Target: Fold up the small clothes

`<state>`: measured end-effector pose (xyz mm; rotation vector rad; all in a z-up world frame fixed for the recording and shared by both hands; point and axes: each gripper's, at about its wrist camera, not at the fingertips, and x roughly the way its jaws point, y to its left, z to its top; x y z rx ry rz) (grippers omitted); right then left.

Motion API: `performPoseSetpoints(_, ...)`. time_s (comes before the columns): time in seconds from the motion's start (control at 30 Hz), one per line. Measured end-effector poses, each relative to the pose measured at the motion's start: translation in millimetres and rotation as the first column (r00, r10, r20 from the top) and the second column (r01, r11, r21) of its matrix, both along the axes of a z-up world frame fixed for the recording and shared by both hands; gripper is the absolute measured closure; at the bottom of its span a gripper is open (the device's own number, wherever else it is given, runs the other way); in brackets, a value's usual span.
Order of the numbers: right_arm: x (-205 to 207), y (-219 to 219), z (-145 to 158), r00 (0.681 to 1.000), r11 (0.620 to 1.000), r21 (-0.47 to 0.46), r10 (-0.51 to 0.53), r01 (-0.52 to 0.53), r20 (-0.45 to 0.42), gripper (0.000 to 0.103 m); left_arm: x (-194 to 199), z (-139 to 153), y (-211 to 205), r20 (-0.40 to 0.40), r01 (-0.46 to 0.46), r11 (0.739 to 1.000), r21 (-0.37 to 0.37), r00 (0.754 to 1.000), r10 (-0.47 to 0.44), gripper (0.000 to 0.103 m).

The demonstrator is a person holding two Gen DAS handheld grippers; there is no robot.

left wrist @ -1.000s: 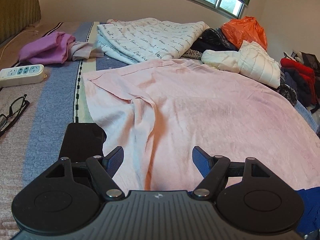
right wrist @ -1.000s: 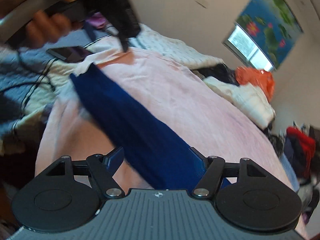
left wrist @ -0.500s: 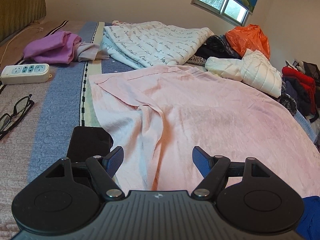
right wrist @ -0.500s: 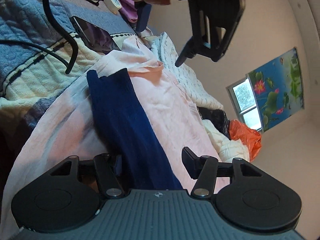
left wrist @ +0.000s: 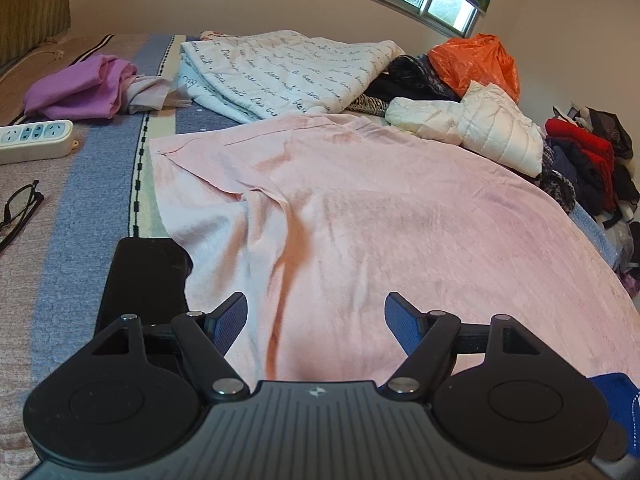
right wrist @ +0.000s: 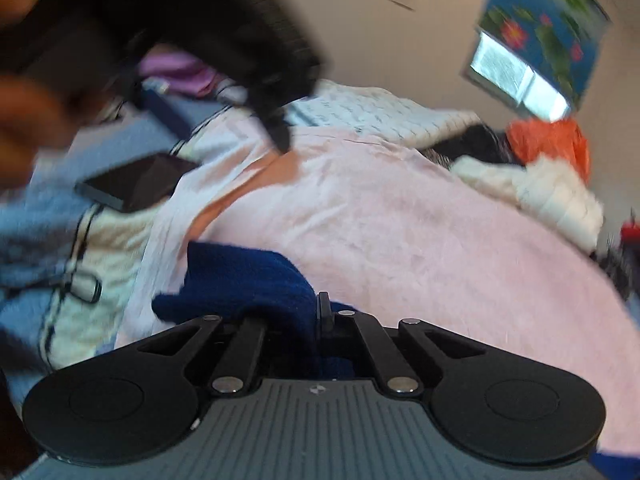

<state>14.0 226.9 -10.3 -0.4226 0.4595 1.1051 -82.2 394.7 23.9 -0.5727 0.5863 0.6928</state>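
Left claw: the left gripper [left wrist: 316, 322] is spread wide with nothing between its blue pads, hovering low over the pink sheet [left wrist: 400, 220].
Left wrist view, task item: only a corner of the dark blue garment [left wrist: 614, 400] shows, at the lower right edge beside the gripper body, lying on the sheet.
Left wrist view, surroundings: a black phone [left wrist: 146, 276] lies just left of the fingers, partly tucked under the sheet's edge; glasses [left wrist: 18, 212] and a power strip [left wrist: 34, 138] sit farther left, a purple cloth [left wrist: 80, 88] and a script-print quilt [left wrist: 280, 72] behind.
Right claw: the right gripper [right wrist: 286, 320] has its jaws drawn close together on a bunched fold of the dark blue garment [right wrist: 248, 280].
Right wrist view, task item: the garment heaps up right at the fingertips, on the near left part of the pink sheet [right wrist: 420, 232]; the picture is motion-blurred.
Right wrist view, other hand: the left gripper [right wrist: 276, 132] appears as a dark blur above the sheet, well apart from the garment.
Doing the step well: likely the garment must be laid flat first; carry the pinched edge clear of the phone, spread it smooth, and bring the free claw to an opposite corner before creasing.
Only the right view shows: the grip itself, and the bulk of the garment.
Only the left view shows: sharp detail of the sheet's wrinkles, the glasses, and the power strip.
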Motion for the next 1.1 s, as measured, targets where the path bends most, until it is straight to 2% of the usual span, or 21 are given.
performPoseSetpoints(0.07,37,-35,16,0.978,0.985,0.115,-0.105,0.127,-0.179,0.1,8,-1,-13,-0.003,0.042,0.999,0.002,0.999,-0.042,0.027)
performPoseSetpoints(0.1,53,-55,22,0.956,0.968,0.162,-0.148,0.193,-0.255,0.099,13,-1,-21,-0.007,0.066,0.998,0.002,0.998,-0.066,0.027)
performPoseSetpoints(0.17,83,-105,30,0.892,0.906,0.258,-0.22,0.337,-0.394,0.099,23,-3,-38,-0.017,0.125,0.992,0.008,0.992,-0.125,0.027)
performPoseSetpoints(0.23,103,-166,29,0.808,0.807,0.331,-0.276,0.489,-0.52,0.098,34,-4,-57,-0.03,0.189,0.982,0.01,0.982,-0.188,0.027)
performPoseSetpoints(0.3,111,-228,20,0.717,0.685,0.378,-0.304,0.622,-0.628,0.097,45,-5,-80,-0.042,0.256,0.966,0.015,0.966,-0.256,0.027)
performPoseSetpoints(0.37,111,-289,7,0.632,0.562,0.393,-0.327,0.728,-0.703,0.096,54,-7,-102,-0.054,0.326,0.945,0.025,0.945,-0.324,0.027)
performPoseSetpoints(0.4,107,-315,-1,0.591,0.514,0.377,-0.354,0.77,-0.725,0.095,61,-8,-117,-0.068,0.372,0.928,0.034,0.927,-0.369,0.027)
performPoseSetpoints(0.43,103,-336,-9,0.558,0.484,0.355,-0.379,0.8,-0.738,0.095,66,-10,-130,-0.081,0.409,0.912,0.041,0.911,-0.405,0.027)
performPoseSetpoints(0.53,89,-367,-37,0.47,0.436,0.26,-0.488,0.861,-0.736,0.087,83,-17,-171,-0.124,0.519,0.852,0.064,0.851,-0.51,0.027)
performPoseSetpoints(0.57,86,-368,-42,0.458,0.435,0.231,-0.541,0.87,-0.706,0.086,88,-19,-185,-0.141,0.55,0.832,0.076,0.832,-0.537,0.027)
performPoseSetpoints(0.6,83,-369,-44,0.463,0.443,0.217,-0.582,0.87,-0.669,0.084,92,-21,-197,-0.153,0.574,0.814,0.091,0.816,-0.558,0.027)
performPoseSetpoints(0.73,74,-356,-37,0.526,0.492,0.215,-0.68,0.844,-0.51,0.062,108,-28,-238,-0.183,0.626,0.756,0.19,0.779,-0.599,0.027)
performPoseSetpoints(0.8,70,-345,-30,0.562,0.531,0.191,-0.745,0.825,-0.36,0.051,122,-38,-252,-0.24,0.635,0.742,0.216,0.771,-0.59,0.026)
performPoseSetpoints(0.9,69,-326,-25,0.597,0.591,0.092,-0.797,0.802,-0.088,0.043,135,-53,-257,-0.275,0.654,0.734,0.185,0.751,-0.6,0.026)
performPoseSetpoints(0.93,68,-316,-27,0.605,0.605,0.042,-0.796,0.795,0.009,0.037,138,-57,-258,-0.284,0.656,0.734,0.179,0.748,-0.6,0.026)
performPoseSetpoints(1.0,68,-306,-34,0.609,0.609,-0.061,-0.773,0.791,0.181,0.029,136,-60,-261,-0.278,0.653,0.73,0.203,0.753,-0.596,0.026)
performPoseSetpoints(1.1,54,-287,-45,0.614,0.617,-0.152,-0.66,0.772,0.433,0.022,136,-62,-266,-0.291,0.66,0.713,0.236,0.748,-0.597,0.026)
